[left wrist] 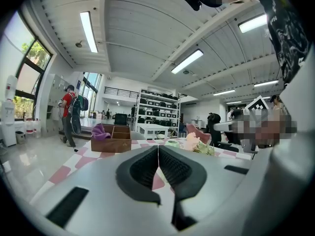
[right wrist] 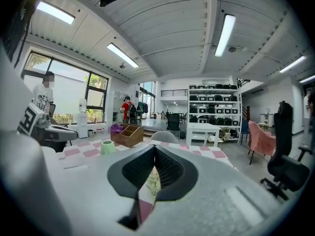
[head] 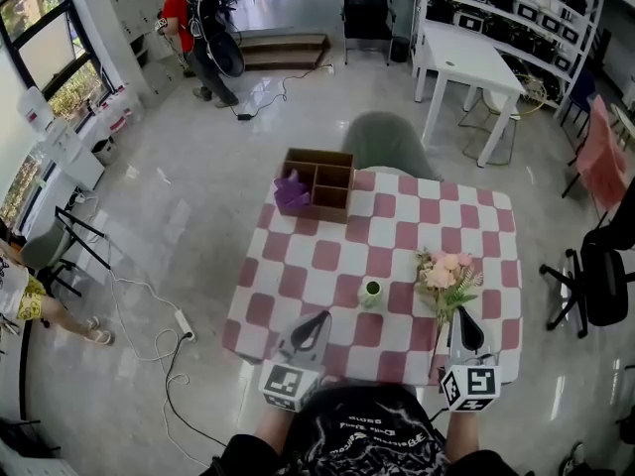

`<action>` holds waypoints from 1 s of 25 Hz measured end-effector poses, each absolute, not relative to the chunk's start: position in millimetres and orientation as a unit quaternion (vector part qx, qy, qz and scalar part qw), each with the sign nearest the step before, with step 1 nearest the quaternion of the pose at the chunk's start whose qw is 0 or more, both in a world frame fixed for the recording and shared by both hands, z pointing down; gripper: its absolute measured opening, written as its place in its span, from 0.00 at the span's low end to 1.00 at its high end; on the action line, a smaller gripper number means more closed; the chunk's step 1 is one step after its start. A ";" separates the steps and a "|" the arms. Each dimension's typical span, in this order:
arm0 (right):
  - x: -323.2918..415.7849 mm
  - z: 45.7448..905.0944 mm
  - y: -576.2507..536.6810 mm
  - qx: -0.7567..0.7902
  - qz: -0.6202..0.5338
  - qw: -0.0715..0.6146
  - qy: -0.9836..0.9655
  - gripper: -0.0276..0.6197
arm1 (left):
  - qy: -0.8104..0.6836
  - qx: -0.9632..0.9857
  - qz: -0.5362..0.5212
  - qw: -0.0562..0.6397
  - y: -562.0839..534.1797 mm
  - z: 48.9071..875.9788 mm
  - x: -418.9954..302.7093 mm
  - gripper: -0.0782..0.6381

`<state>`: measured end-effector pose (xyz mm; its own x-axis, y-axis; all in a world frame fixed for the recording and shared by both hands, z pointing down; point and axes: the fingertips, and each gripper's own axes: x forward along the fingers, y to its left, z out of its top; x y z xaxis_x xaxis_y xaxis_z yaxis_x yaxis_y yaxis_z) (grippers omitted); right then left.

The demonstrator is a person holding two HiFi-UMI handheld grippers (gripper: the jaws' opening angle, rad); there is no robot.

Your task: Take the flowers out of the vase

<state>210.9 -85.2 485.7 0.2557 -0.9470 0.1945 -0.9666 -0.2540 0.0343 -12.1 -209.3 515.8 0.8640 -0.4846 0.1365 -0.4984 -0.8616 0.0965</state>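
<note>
On checkered table [head: 327,256], saw flowers [head: 444,276] already out of vase [head: 371,292], lying beside it toward right edge, left gripper [head: 319,320] and right gripper [head: 465,315] both pressed shut, seemingly nothing left.

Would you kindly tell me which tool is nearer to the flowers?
Right. The right tool lies just beside the flowers, by their stems; the left tool lies farther away, beyond the green vase.

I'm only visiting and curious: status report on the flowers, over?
Fingers shut: left gripper, right gripper. Out of green vase: flowers, lying on table beside right gripper. Nothing in the way.
</note>
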 end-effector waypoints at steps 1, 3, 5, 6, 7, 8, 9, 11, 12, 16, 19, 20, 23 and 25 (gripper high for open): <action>211.5 486.4 -84.5 0.789 0.068 0.075 -0.606 0.05 | -0.255 0.963 0.055 0.065 -209.0 516.4 -11.7 0.13; 212.3 487.4 -83.5 0.789 0.071 0.078 -0.605 0.05 | -0.252 0.964 0.056 0.066 -208.0 517.0 -10.8 0.13; 212.5 488.0 -83.5 0.789 0.072 0.081 -0.605 0.05 | -0.251 0.964 0.056 0.068 -207.3 517.3 -9.9 0.13; 212.6 488.2 -83.9 0.788 0.071 0.083 -0.606 0.05 | -0.250 0.964 0.056 0.068 -207.3 517.6 -9.5 0.13; 212.9 488.3 -84.3 0.788 0.070 0.086 -0.606 0.05 | -0.250 0.964 0.056 0.068 -207.5 517.8 -9.1 0.13; 213.1 488.1 -84.6 0.787 0.069 0.089 -0.606 0.05 | -0.251 0.964 0.056 0.068 -207.7 517.8 -8.9 0.13; 213.3 487.4 -84.6 0.787 0.067 0.091 -0.607 0.05 | -0.252 0.964 0.057 0.067 -208.0 517.4 -9.1 0.13; 213.8 484.9 -84.1 0.787 0.064 0.092 -0.607 0.05 | -0.253 0.963 0.057 0.066 -208.5 515.7 -9.9 0.13; 214.2 483.9 -83.7 0.787 0.064 0.091 -0.607 0.05 | -0.254 0.963 0.057 0.065 -208.7 514.6 -10.3 0.13; 214.8 482.8 -83.9 0.787 0.065 0.093 -0.607 0.05 | -0.255 0.963 0.057 0.064 -209.5 512.6 -12.0 0.13; 213.7 483.1 -84.9 0.785 0.065 0.096 -0.608 0.05 | -0.254 0.963 0.059 0.065 -209.5 513.2 -12.9 0.13; 213.5 483.3 -84.9 0.785 0.065 0.097 -0.608 0.05 | -0.253 0.963 0.060 0.065 -209.3 513.3 -13.0 0.13; 212.4 484.6 -85.0 0.784 0.066 0.099 -0.609 0.05 | -0.252 0.964 0.062 0.065 -209.2 514.9 -13.6 0.13; 211.0 485.8 -84.9 0.783 0.068 0.102 -0.610 0.05 | -0.251 0.964 0.065 0.066 -209.1 516.7 -14.3 0.13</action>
<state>211.0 -84.9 485.8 0.2465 -0.9414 0.2302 -0.9690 -0.2350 0.0765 -14.3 -209.1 516.7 0.8660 -0.4745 0.1578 -0.4916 -0.8657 0.0946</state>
